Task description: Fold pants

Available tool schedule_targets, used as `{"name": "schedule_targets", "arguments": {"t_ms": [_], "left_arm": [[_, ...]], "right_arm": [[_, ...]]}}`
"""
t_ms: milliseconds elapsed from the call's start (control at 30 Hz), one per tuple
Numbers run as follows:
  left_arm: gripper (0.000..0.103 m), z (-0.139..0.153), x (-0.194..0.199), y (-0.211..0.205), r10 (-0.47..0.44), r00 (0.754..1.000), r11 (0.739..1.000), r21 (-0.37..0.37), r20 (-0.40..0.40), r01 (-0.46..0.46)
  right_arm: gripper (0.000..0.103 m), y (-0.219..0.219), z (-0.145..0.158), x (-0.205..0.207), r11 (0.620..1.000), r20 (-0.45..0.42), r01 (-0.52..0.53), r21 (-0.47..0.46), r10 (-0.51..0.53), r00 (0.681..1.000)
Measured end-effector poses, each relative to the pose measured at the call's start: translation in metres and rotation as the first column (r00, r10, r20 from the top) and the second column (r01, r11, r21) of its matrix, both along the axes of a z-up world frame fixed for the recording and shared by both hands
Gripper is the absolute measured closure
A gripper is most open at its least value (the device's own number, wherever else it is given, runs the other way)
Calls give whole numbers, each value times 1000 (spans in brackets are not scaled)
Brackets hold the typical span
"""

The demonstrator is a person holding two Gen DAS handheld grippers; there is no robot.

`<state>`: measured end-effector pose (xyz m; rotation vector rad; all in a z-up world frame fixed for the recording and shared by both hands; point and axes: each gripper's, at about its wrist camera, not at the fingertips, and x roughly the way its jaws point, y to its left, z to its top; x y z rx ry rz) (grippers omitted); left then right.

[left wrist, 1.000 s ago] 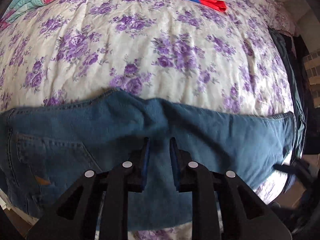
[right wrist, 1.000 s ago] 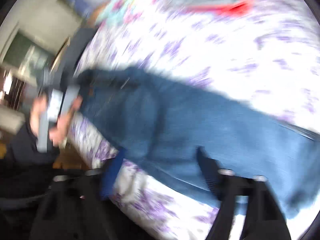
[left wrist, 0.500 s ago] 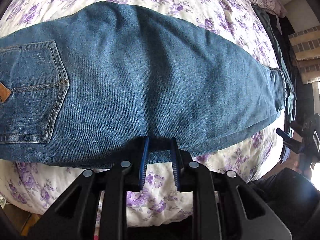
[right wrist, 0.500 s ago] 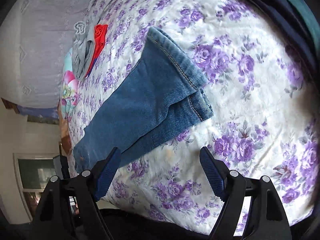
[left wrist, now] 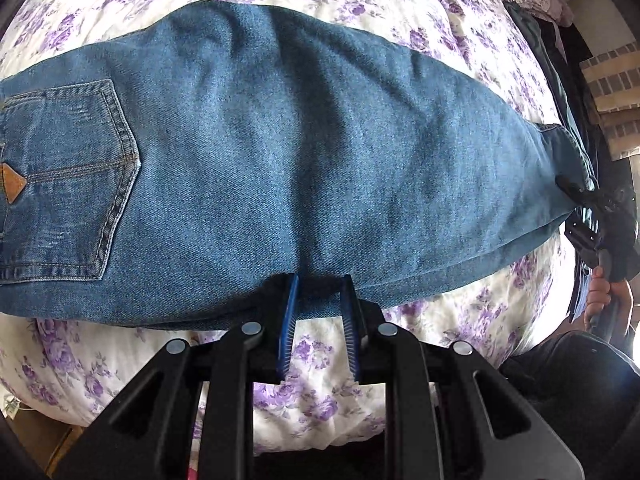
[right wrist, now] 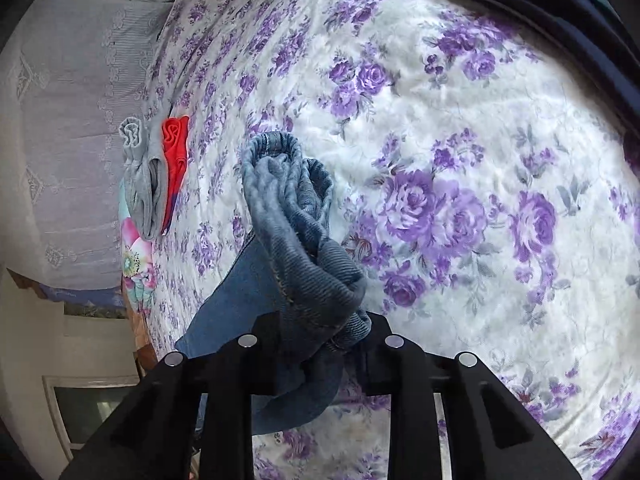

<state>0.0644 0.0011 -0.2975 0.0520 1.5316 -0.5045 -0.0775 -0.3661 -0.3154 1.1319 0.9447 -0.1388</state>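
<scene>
The jeans (left wrist: pixel 304 168) lie lengthwise across the floral bedspread (left wrist: pixel 400 12), filling the middle band of the left wrist view, already doubled leg on leg, with the back pocket (left wrist: pixel 68 176) at the left edge of the frame and the hems at the right edge. The left gripper (left wrist: pixel 318 300), at lower centre, is closed to a narrow gap on the near edge of the denim around mid-leg. In the right wrist view the right gripper (right wrist: pixel 316 332) is clamped on the bunched hems, which rise crumpled from lower centre toward mid-frame; the person's hand (left wrist: pixel 604 292) holding that tool shows at the right edge of the left view. The likely next step is carrying the hems over toward the waistband. The risk lies in the right grip: the cuffs are wadded rather than flat, so the pinch may hold only one layer, and a lift could let the other leg slide out and skew the fold. The left bite is shallow on the edge, so a tug could pull the denim free. Folded clothes (right wrist: pixel 156 176) sit at centre left of the right view, well apart.
</scene>
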Motion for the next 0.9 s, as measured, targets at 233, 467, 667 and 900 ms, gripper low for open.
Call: {"name": "schedule_targets", "arguments": {"t_ms": [233, 467, 667, 900], "left_arm": [[83, 50, 4, -10, -10, 996, 998, -58, 87, 15], [83, 68, 20, -108, -69, 998, 953, -295, 0, 66], [84, 22, 18, -188, -145, 989, 966, -220, -14, 138], [85, -6, 15, -196, -143, 990, 979, -148, 0, 142]], "right_arm": [[77, 5, 22, 3, 992, -15, -77, -98, 76, 997], [76, 19, 55, 7, 967, 3, -151, -204, 154, 988], [76, 28, 68, 2, 949, -5, -184, -258, 189, 982], [76, 48, 79, 7, 913, -18, -239, -331, 247, 969]]}}
